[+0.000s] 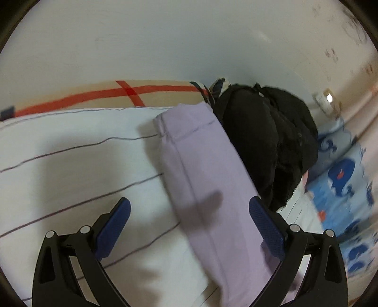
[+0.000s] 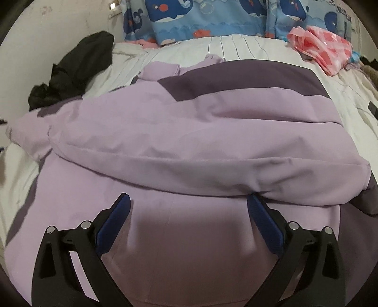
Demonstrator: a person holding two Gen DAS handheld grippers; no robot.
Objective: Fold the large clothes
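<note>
A large lilac jacket (image 2: 189,132) with dark purple panels lies spread on the bed, one sleeve folded across its body. My right gripper (image 2: 189,200) is open just above the jacket's lower part, its right fingertip (image 2: 257,203) at the edge of the folded sleeve. In the left wrist view a lilac sleeve (image 1: 203,170) stretches away over the striped sheet. My left gripper (image 1: 189,207) is open above this sleeve, with nothing between the blue pads.
The bed has a white sheet with thin dark stripes (image 1: 70,153). A black garment (image 1: 267,141) lies bunched beside the sleeve, also in the right wrist view (image 2: 70,70). Blue whale-print bedding (image 2: 212,19) and a pink cloth (image 2: 323,49) lie at the bed's far end. A wall (image 1: 165,42) stands behind.
</note>
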